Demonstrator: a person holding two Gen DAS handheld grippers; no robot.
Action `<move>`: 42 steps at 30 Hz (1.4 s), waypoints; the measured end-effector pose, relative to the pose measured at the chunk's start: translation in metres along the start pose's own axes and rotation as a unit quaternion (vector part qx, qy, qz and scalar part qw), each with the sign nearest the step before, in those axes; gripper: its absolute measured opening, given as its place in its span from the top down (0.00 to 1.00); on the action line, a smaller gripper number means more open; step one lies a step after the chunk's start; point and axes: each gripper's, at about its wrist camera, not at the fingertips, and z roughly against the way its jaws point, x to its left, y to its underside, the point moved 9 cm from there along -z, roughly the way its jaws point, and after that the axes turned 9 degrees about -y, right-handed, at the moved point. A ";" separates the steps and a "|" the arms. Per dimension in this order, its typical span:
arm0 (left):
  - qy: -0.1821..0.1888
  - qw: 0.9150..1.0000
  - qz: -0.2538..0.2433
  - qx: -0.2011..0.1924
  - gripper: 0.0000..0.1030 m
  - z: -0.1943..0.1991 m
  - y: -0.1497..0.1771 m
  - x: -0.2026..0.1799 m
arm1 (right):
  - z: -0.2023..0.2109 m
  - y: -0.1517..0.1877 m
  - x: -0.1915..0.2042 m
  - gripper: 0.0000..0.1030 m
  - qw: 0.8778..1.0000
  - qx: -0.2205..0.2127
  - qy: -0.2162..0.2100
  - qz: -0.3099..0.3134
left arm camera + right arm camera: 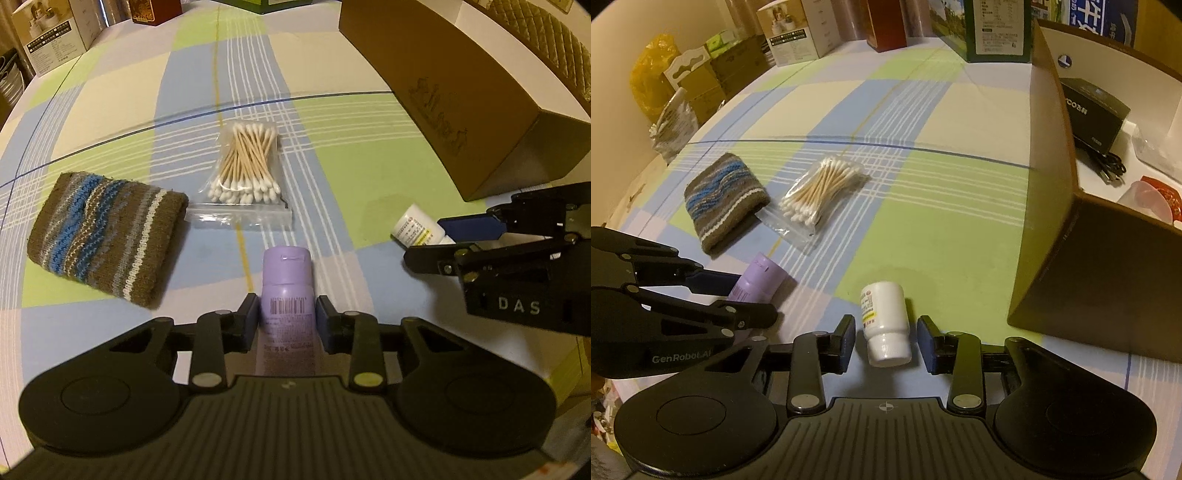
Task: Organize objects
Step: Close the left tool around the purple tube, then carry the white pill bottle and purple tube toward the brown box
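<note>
A purple tube (286, 284) lies on the plaid tablecloth between the fingers of my left gripper (286, 325), whose pads touch its sides. It also shows in the right wrist view (757, 282). A white pill bottle (884, 325) lies on its side between the fingers of my right gripper (886, 341), with gaps on both sides. The bottle also shows in the left wrist view (415, 230). A striped knit wristband (103, 232) and a bag of cotton swabs (245, 173) lie farther out.
A large open brown cardboard box (461, 92) stands at the right, with a black box (1095, 110) and cable inside. Cartons (798, 33) line the table's far edge. The tablecloth (942, 221) covers the table.
</note>
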 end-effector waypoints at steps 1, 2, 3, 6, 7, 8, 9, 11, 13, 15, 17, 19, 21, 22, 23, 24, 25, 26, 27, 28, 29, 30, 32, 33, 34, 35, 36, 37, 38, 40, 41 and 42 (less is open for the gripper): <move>0.001 1.000 0.000 0.001 0.73 0.000 -0.001 0.000 | -0.002 0.000 0.001 0.67 1.000 0.001 0.001 0.003; 0.000 1.000 0.001 0.002 0.73 -0.001 -0.002 0.001 | -0.003 -0.001 0.001 0.67 1.000 0.001 0.003 0.005; 0.000 1.000 0.002 0.002 0.73 -0.001 -0.002 0.001 | -0.003 -0.001 0.002 0.67 1.000 0.001 0.004 0.008; 0.001 1.000 -0.002 0.003 0.73 -0.003 -0.002 0.003 | -0.005 -0.001 0.004 0.76 1.000 0.006 0.008 0.015; 0.001 1.000 -0.003 0.003 0.73 -0.003 -0.002 0.003 | -0.005 -0.001 0.005 0.76 1.000 0.007 0.006 0.012; 0.002 1.000 -0.003 0.003 0.73 -0.003 -0.002 0.004 | -0.005 -0.001 0.006 0.76 1.000 0.008 0.006 0.011; 0.003 1.000 -0.003 0.004 0.74 -0.003 -0.002 0.004 | -0.005 0.000 0.007 0.77 1.000 0.009 0.007 0.011; 0.006 1.000 -0.002 0.005 0.74 -0.002 -0.002 0.005 | -0.004 0.001 0.009 0.77 1.000 0.010 0.008 0.008; 0.010 1.000 -0.002 0.006 0.74 -0.002 -0.002 0.006 | -0.003 0.001 0.010 0.77 1.000 0.008 0.009 0.005; 0.013 1.000 -0.003 0.006 0.74 -0.001 -0.001 0.008 | 0.000 0.001 0.011 0.77 1.000 0.004 0.011 0.001; 0.015 1.000 -0.005 0.004 0.74 0.000 -0.001 0.009 | 0.002 0.000 0.012 0.77 1.000 0.000 0.012 -0.004; 0.018 1.000 -0.005 0.000 0.74 0.004 -0.001 0.011 | 0.005 -0.001 0.013 0.77 1.000 -0.006 0.012 -0.008; 0.020 1.000 -0.002 -0.006 0.74 0.010 -0.002 0.014 | 0.011 -0.002 0.015 0.77 1.000 -0.015 0.009 -0.013; 0.021 1.000 -0.001 -0.010 0.74 0.014 -0.003 0.015 | 0.014 -0.003 0.016 0.77 1.000 -0.020 0.007 -0.015; 0.023 1.000 0.000 -0.016 0.74 0.019 -0.004 0.017 | 0.017 -0.004 0.018 0.77 1.000 -0.025 0.005 -0.018; 0.023 1.000 0.001 -0.021 0.74 0.023 -0.006 0.019 | 0.020 -0.005 0.019 0.77 0.999 -0.030 0.003 -0.020; 0.023 0.999 0.001 -0.026 0.74 0.027 -0.007 0.021 | 0.023 -0.006 0.021 0.77 0.999 -0.035 0.002 -0.021; 0.023 0.999 0.002 -0.034 0.74 0.033 -0.010 0.022 | 0.026 -0.008 0.022 0.77 0.999 -0.040 0.002 -0.022; 0.023 0.999 0.002 -0.040 0.74 0.038 -0.013 0.023 | 0.028 -0.010 0.022 0.77 0.999 -0.045 0.001 -0.023; 0.023 0.999 0.002 -0.046 0.74 0.042 -0.015 0.025 | 0.032 -0.012 0.023 0.77 0.998 -0.050 0.000 -0.023; 0.024 0.998 0.003 -0.052 0.74 0.047 -0.017 0.025 | 0.035 -0.013 0.024 0.77 0.998 -0.055 0.000 -0.024; 0.025 0.998 0.003 -0.059 0.74 0.052 -0.020 0.026 | 0.038 -0.015 0.025 0.77 0.998 -0.060 0.000 -0.024; 0.026 0.997 0.002 -0.071 0.74 0.061 -0.026 0.026 | 0.044 -0.019 0.027 0.77 0.997 -0.071 -0.001 -0.023; 0.027 0.997 0.002 -0.076 0.74 0.064 -0.029 0.025 | 0.047 -0.021 0.028 0.77 0.997 -0.076 -0.002 -0.023; 0.028 0.996 0.001 -0.081 0.74 0.068 -0.031 0.024 | 0.050 -0.024 0.029 0.77 0.996 -0.081 -0.002 -0.022; 0.029 0.996 0.000 -0.086 0.74 0.072 -0.034 0.023 | 0.053 -0.026 0.029 0.77 0.996 -0.086 -0.003 -0.021; 0.030 0.995 -0.001 -0.090 0.74 0.075 -0.036 0.023 | 0.056 -0.028 0.030 0.77 0.996 -0.091 -0.003 -0.021; 0.031 0.995 -0.002 -0.094 0.74 0.078 -0.038 0.022 | 0.059 -0.030 0.030 0.77 0.995 -0.095 -0.004 -0.020; 0.032 0.995 -0.003 -0.098 0.74 0.081 -0.040 0.021 | 0.062 -0.033 0.031 0.77 0.995 -0.100 -0.004 -0.019; 0.034 0.994 -0.005 -0.106 0.74 0.088 -0.044 0.018 | 0.067 -0.037 0.031 0.77 0.994 -0.108 -0.005 -0.018; 0.036 0.993 -0.007 -0.109 0.74 0.091 -0.045 0.017 | 0.070 -0.039 0.031 0.77 0.994 -0.112 -0.005 -0.017; 0.037 0.993 -0.007 -0.113 0.74 0.094 -0.047 0.016 | 0.073 -0.041 0.031 0.77 0.993 -0.116 -0.005 -0.016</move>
